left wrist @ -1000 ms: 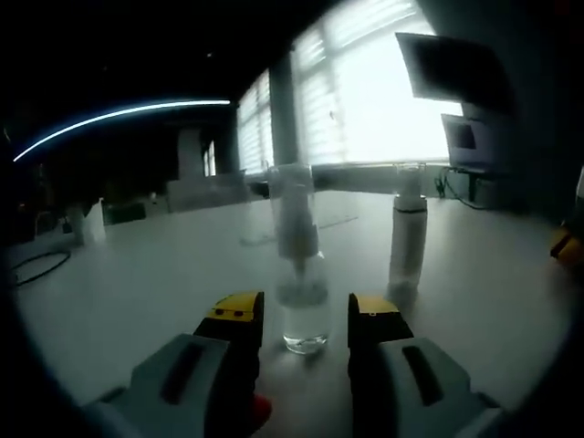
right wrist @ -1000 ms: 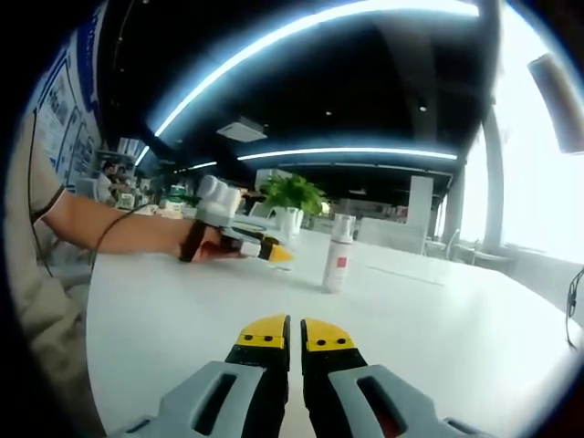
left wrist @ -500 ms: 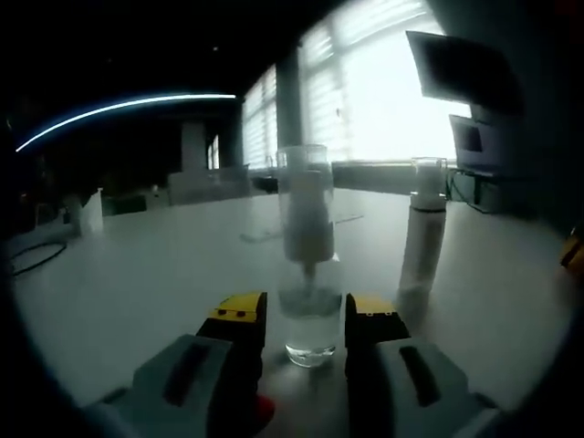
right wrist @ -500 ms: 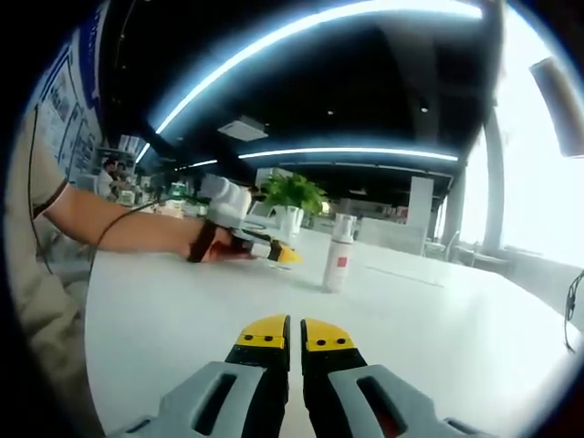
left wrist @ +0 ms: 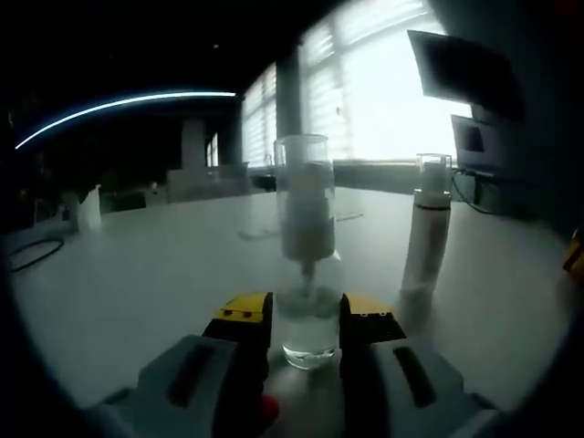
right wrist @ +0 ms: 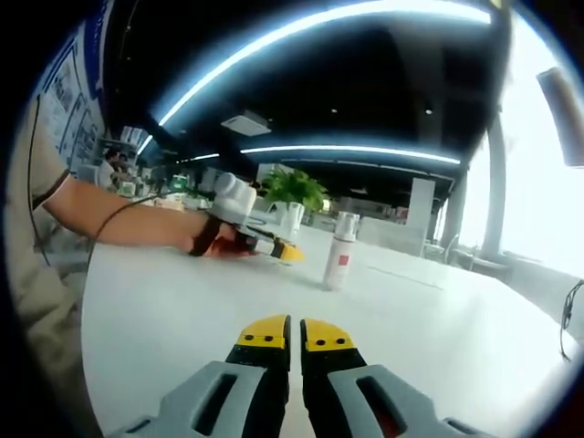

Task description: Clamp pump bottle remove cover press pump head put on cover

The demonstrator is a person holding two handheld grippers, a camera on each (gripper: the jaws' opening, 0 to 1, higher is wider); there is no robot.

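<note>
While the left gripper point(left wrist: 306, 310) brackets the base of the bottle point(left wrist: 306, 306), its yellow tips sit just beside the clear wall on either side — whether they have bitten or only touch cannot be told, so the clamp is best judged as not yet proven. The bottle stands upright on the table point(left wrist: 137, 274), its clear cover point(left wrist: 304, 196) on over the white pump head. A second, taller bottle point(left wrist: 425, 228) stands near, to its right.

To do this step well, close squarely and low on the body, where it is widest, and keep the jaws level so the bottle does not tip or skid on the smooth top. Squeeze gently — thin plastic may buckle.

Across the table, the right gripper point(right wrist: 286, 333) rests with its jaws pressed together and nothing between them, well apart from the bottle. It will need to spread before it reaches for the cover.
</note>
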